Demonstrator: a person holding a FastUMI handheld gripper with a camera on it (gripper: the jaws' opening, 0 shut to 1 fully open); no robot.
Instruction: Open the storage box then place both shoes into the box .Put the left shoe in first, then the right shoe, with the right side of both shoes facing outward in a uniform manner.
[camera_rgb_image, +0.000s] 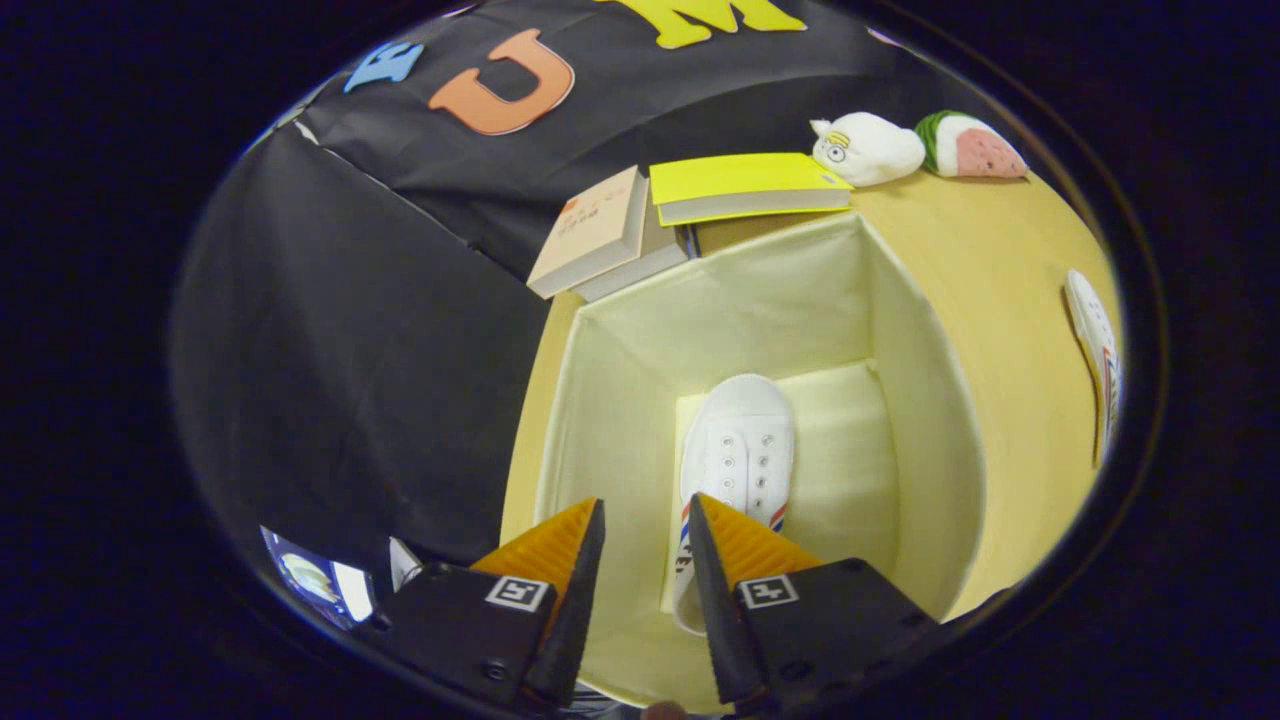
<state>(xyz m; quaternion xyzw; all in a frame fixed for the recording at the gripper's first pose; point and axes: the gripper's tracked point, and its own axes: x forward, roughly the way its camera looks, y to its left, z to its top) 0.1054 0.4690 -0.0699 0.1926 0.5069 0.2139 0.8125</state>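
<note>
The pale yellow fabric storage box (600, 420) stands open on the wooden table, and I look down into it. One white canvas shoe (742, 440) with red and blue side stripes lies on the box floor, toe pointing away from me. My gripper (646, 505) hovers over the near side of the box, fingers open with a gap and nothing pressed between them. The shoe's heel end runs under the right finger (740, 550). The other white shoe (1095, 350) lies on the table, outside the box to its right.
Beyond the box's far wall lie a beige book (590, 235) and a yellow book (745, 185). Two plush toys, a white one (868, 148) and a green-and-pink one (968, 146), sit at the table's far right corner. Bare tabletop (1000, 260) runs right of the box.
</note>
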